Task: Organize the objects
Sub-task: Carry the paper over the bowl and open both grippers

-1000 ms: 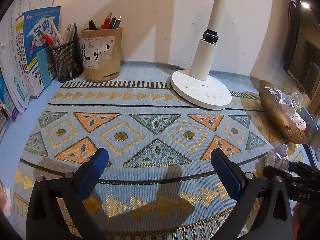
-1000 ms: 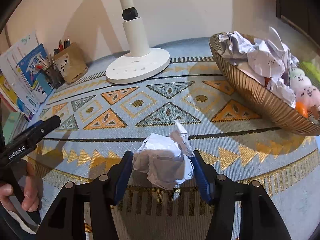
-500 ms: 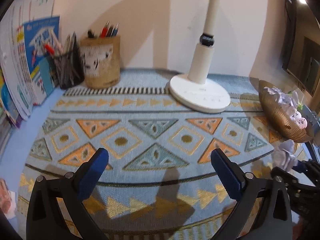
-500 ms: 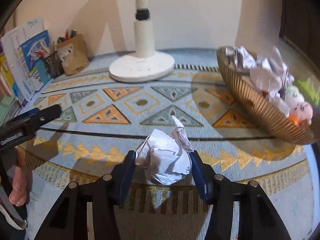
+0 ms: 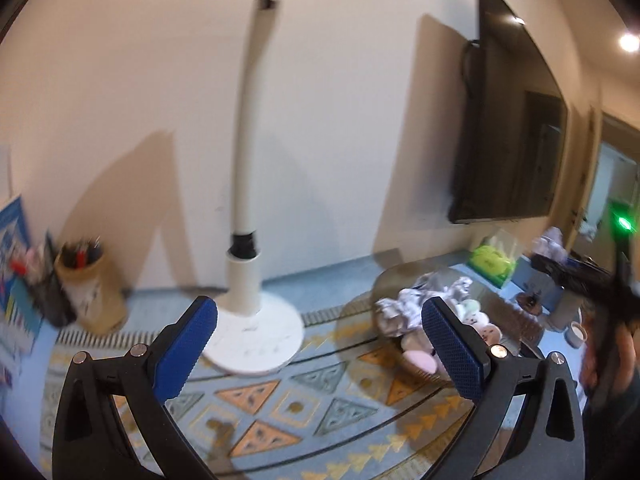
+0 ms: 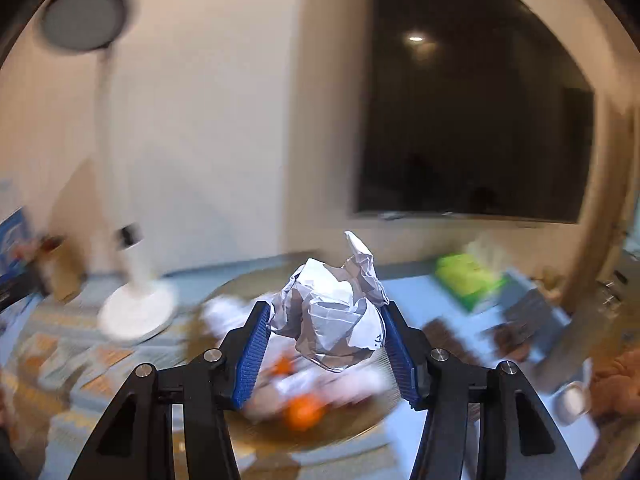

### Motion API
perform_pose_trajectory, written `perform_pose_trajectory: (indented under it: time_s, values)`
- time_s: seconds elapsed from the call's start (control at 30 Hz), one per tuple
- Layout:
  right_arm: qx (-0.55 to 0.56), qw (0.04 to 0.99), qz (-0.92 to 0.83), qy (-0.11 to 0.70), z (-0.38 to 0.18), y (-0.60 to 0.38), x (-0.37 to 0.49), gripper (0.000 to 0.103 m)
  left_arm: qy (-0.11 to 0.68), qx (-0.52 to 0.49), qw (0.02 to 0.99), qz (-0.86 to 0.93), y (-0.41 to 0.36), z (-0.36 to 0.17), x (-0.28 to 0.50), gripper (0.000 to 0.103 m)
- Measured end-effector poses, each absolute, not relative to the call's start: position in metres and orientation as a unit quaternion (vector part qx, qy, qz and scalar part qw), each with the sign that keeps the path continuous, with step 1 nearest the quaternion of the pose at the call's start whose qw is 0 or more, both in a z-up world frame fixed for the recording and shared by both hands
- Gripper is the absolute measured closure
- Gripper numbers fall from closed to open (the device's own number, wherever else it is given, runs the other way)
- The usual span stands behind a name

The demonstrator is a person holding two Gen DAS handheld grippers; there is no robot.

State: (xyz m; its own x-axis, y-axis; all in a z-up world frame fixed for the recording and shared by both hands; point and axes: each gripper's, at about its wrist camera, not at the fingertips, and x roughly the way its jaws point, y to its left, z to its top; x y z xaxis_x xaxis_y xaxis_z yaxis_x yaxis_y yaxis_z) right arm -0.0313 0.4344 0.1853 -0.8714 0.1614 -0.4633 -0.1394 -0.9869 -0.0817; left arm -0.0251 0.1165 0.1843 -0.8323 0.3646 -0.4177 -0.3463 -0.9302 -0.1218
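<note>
1. At the far left, the pen holder (image 5: 90,292) is standing against the wall, well apart from both grippers and not at risk.
2. The left gripper (image 5: 320,344) is standing wide with nothing between its blue pads (image 5: 184,344). It is hovering above the patterned mat (image 5: 280,408), with the lamp base (image 5: 256,336) just beyond its left finger. Risk: a sideways sweep could strike the lamp stem (image 5: 248,160) and tip the lamp.
3. The right gripper (image 6: 326,350) is holding the crumpled paper ball (image 6: 332,316) between its pads, which are touching the ball on both sides. The jaws are opening slightly. Risk: the ball is light and springy; a loosening hold could let it slip out early.
4. The paper ball is sitting high between the fingertips, with a loose peak sticking up above them. It is hanging over the gold bowl (image 6: 352,428), which is blurred and lies below and beyond the fingers.
5. The bowl is already holding paper and small round items. Risk: a ball released near the rim could bounce or roll out onto the mat.
6. At the far right, a green packet (image 6: 468,276) is lying beside the bowl, clear of the gripper.
</note>
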Motion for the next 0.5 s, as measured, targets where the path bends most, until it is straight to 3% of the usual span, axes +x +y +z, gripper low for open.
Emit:
perform_pose_trajectory:
  time_s: [0.13, 0.23, 0.5]
  values:
    - [-0.277, 0.050, 0.958, 0.058, 0.188, 0.492, -0.072, 0.045, -0.013, -0.221, 0.183, 0.958, 0.120, 0.183, -0.026, 0.001]
    - [-0.312, 0.029, 0.944, 0.103, 0.174, 0.520, -0.108, 0.029, -0.006, -0.236, 0.171, 0.957, 0.114, 0.177, -0.032, 0.001]
    - [-0.358, 0.009, 0.923, 0.144, 0.148, 0.524, -0.119, 0.029, -0.006, -0.251, 0.130, 0.959, 0.068, 0.181, -0.015, 0.001]
